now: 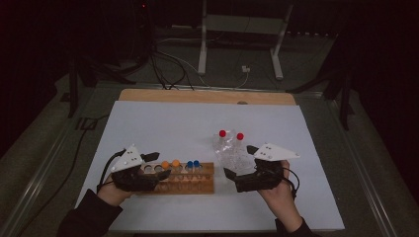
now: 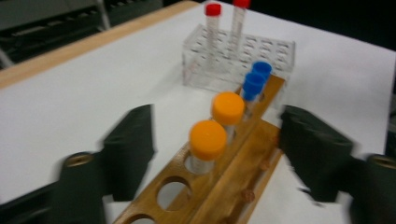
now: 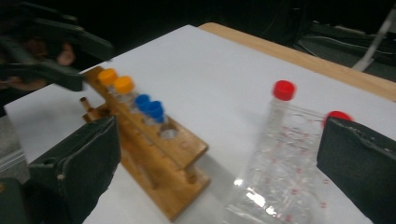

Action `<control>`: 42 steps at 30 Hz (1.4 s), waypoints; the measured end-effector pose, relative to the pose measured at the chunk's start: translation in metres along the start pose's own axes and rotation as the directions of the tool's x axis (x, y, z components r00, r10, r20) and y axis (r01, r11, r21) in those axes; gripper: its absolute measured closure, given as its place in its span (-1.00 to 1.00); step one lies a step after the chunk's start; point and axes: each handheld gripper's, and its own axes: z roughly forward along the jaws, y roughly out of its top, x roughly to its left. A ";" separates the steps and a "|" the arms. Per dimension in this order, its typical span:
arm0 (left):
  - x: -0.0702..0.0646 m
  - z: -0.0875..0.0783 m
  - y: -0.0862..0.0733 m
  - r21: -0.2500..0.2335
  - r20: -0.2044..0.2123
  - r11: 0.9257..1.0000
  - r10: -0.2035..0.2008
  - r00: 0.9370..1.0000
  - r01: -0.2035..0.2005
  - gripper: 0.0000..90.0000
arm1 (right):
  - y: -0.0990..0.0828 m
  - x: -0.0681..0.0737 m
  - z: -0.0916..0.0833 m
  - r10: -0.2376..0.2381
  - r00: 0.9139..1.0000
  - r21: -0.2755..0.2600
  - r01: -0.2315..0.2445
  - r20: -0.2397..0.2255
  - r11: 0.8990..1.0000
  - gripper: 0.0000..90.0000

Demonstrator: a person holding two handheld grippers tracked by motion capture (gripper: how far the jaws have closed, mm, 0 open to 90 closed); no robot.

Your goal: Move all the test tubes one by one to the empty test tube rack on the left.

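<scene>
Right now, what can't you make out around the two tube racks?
- Second red-capped tube: right gripper view, body hidden by the right gripper's jaw.
- Wooden rack: left gripper view, near end cut off by the bottom edge.
- Clear rack: high view, holes too small and dim to count.

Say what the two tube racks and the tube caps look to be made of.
Wooden rack: seemingly varnished wood, given its honey-brown grain and slight sheen. Clear rack: probably acrylic or similar hard plastic, see-through with glinting edges. Orange caps, blue caps and red caps: likely moulded plastic, evenly coloured and matte.
</scene>
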 end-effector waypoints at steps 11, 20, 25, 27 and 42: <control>0.001 -0.019 -0.006 -0.098 0.021 0.995 -0.013 1.000 0.015 -0.95 | -0.009 -0.041 0.008 0.065 0.995 -0.010 -0.064 0.081 0.998 -1.00; 0.002 -0.022 -0.012 -0.096 0.017 0.995 -0.019 1.000 0.021 -0.98 | -0.026 -0.069 0.040 0.087 0.982 0.065 -0.099 0.170 0.993 -0.99; 0.003 -0.023 -0.013 -0.100 0.022 0.995 -0.023 0.999 0.025 -0.98 | -0.030 -0.077 0.055 0.079 0.977 0.083 -0.097 0.199 0.992 -0.59; 0.003 -0.023 -0.013 -0.099 0.022 0.995 -0.022 1.000 0.024 -0.98 | -0.032 -0.080 0.061 0.079 0.975 0.092 -0.100 0.209 0.991 -0.50; 0.005 -0.023 -0.014 -0.093 0.035 0.995 -0.025 0.999 0.028 -0.98 | -0.032 -0.086 0.083 0.044 0.982 0.159 -0.074 0.182 0.985 0.43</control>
